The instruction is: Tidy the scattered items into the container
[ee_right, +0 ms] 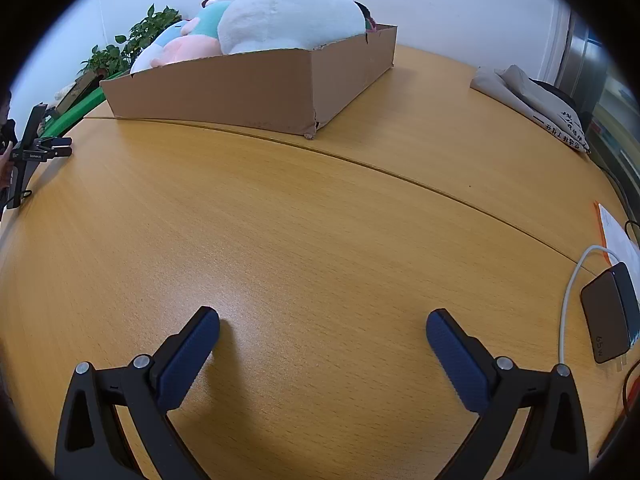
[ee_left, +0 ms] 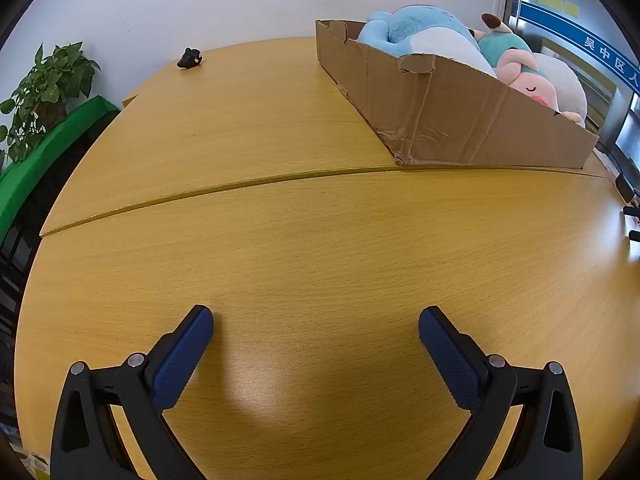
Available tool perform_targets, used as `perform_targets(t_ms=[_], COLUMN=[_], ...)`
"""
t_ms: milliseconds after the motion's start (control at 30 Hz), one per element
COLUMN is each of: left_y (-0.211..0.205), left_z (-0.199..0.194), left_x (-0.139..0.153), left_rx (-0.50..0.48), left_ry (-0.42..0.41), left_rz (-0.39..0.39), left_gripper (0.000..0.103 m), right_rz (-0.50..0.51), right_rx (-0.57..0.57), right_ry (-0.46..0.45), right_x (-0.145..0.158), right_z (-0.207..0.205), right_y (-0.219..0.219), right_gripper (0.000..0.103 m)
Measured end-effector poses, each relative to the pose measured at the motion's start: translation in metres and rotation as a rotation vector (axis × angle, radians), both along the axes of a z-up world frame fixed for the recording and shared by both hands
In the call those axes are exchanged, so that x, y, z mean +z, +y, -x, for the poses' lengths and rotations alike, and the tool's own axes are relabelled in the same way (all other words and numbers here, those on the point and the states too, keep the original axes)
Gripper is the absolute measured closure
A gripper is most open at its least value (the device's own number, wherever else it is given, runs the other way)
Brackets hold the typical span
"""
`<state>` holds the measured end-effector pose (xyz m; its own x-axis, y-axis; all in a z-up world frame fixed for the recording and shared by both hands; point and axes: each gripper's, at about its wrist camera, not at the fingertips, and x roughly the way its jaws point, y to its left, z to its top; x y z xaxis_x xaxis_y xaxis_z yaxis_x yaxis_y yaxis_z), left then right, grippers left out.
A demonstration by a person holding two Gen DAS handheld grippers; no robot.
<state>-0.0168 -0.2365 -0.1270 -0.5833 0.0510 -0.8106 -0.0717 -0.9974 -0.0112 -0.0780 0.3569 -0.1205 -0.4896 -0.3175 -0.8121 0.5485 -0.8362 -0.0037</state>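
A shallow cardboard box [ee_left: 448, 120] [ee_right: 240, 88] stands on the far half of the wooden table [ee_left: 320, 240] [ee_right: 300, 220]. Plush toys fill it: a blue one [ee_left: 416, 28], a teal and pink one [ee_left: 516, 64] [ee_right: 200, 28], and a large white one [ee_left: 560, 80] [ee_right: 288, 16]. My left gripper [ee_left: 316, 320] hovers open over bare table, well short of the box, nothing between its blue pads. In the right wrist view my right gripper [ee_right: 323, 322] is likewise open and empty above the near tabletop. A small black object [ee_left: 190, 58] lies at the table's far left edge.
A seam [ee_left: 240, 188] [ee_right: 400, 176] crosses the tabletop. A grey cloth bag [ee_right: 532, 104] lies far right. A dark charger with white cable [ee_right: 608, 320] and papers [ee_right: 616, 236] sit at the right edge. A potted plant [ee_left: 44, 92] and a green strip [ee_left: 48, 152] stand left. A phone mount [ee_right: 28, 152] stands at the left edge.
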Motion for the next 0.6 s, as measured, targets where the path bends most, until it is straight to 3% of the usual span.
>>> perform_targets(t_ms=[600], left_y=[0.0019], left_z=[0.0004], left_x=[-0.0016], left_rx=[0.003], left_ry=[0.002], left_rz=[0.001], left_gripper=[0.0], right_rz=[0.0], right_rx=[0.001], right_ry=[0.001], right_x=[0.0009], right_z=[-0.0006], right_y=[-0.0005], right_gripper=[0.0])
